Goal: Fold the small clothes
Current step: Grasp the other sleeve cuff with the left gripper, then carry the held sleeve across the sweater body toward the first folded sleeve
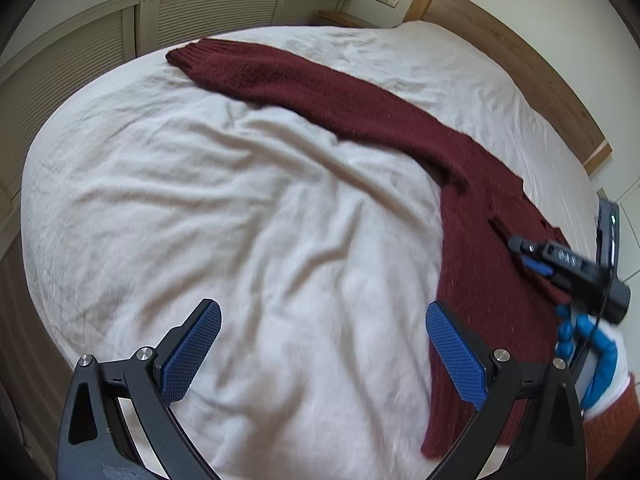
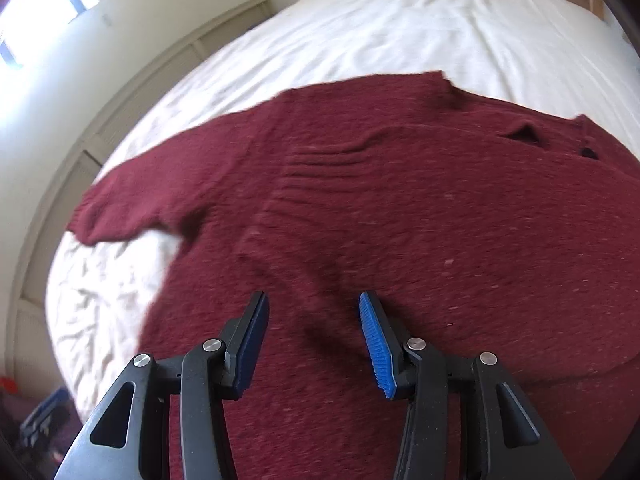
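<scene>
Sweater (image 1: 472,184) first: from the left wrist camera, the dark red knit lay spread on the cream bedsheet (image 1: 240,208), its body at the right of the scene and one long sleeve (image 1: 280,80) stretched away to the far left, cuff near the bed's far edge. The left gripper (image 1: 324,344) hung low over bare sheet with its blue pads spread wide and nothing between them, the right pad just at the sweater's near hem. Over at the right edge, the right gripper (image 1: 532,256) reached in above the sweater's body, held by a blue-gloved hand (image 1: 588,344). Louvred cupboard doors (image 1: 120,32) and a wooden headboard (image 1: 520,52) framed the bed.

Switching to the right wrist camera: the sweater filled the picture, lying flat with the collar and its button (image 2: 588,152) at the far right and the sleeve trailing off to the left. The right gripper (image 2: 314,340) hovered just above the knit, tongs parted and holding nothing, though whether the tips touched the fabric was hard to tell through the blur.

So this looked like the very start, garment laid out, no fold made yet. The next move, by my reading, called for the left tongs to travel out to that far sleeve, pinch it near the cuff and bring it across the body, while the right steadied or took the other side.
</scene>
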Demonstrator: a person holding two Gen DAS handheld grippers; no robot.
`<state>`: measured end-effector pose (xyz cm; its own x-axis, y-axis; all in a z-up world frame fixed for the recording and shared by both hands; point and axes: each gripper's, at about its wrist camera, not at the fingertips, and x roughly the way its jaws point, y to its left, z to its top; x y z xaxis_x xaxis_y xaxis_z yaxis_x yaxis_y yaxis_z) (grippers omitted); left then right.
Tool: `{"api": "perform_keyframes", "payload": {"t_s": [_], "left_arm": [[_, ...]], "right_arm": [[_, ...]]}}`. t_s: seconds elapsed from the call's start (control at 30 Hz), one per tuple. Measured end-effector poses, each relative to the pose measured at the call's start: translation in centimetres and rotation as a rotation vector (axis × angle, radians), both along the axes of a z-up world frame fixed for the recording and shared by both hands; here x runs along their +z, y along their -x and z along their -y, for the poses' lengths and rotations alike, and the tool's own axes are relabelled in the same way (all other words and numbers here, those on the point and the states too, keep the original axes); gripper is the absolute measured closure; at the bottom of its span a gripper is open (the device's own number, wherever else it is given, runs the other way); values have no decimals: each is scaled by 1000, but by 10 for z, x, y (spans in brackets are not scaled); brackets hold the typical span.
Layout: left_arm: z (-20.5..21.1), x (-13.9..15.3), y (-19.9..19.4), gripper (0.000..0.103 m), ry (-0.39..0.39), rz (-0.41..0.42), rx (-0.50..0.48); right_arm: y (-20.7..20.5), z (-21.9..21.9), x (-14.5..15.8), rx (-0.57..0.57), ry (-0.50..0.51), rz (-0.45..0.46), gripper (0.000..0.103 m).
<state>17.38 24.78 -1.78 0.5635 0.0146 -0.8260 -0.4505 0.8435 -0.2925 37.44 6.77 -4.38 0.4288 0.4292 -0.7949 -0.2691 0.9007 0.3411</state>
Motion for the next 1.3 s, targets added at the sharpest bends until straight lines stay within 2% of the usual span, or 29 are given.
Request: {"api": "perform_keyframes", "payload": {"t_s": [0.1,0.23,0.47,0.6,0.67,0.77,0.9,1.17,1.3], "left_arm": [[-18,5,-12,2,33,24,28],[-46,11,-36,2,76,62,70],[-97,14,-82,5,126,134,126],[-138,1,-105,14,209,160,177],[-164,-9,-113,18,274,178,225],[-198,-23,-117,25,365,211,293],[-234,-43,-114,37,447,247,371],[-274,-70,-115,44,666,444,408],[-282,-78,-126,65,719,473,410]], "right_arm": [[5,5,5,4,-31,21,54],[18,23,13,-13,-17,62,54],[43,77,14,-58,-16,76,54],[56,118,16,-111,-50,63,54],[63,133,15,-148,-74,60,54],[73,153,12,-200,-91,54,54],[82,177,10,-250,-115,34,54],[93,200,15,-298,-112,42,54],[96,199,10,-300,-104,34,54]]}}
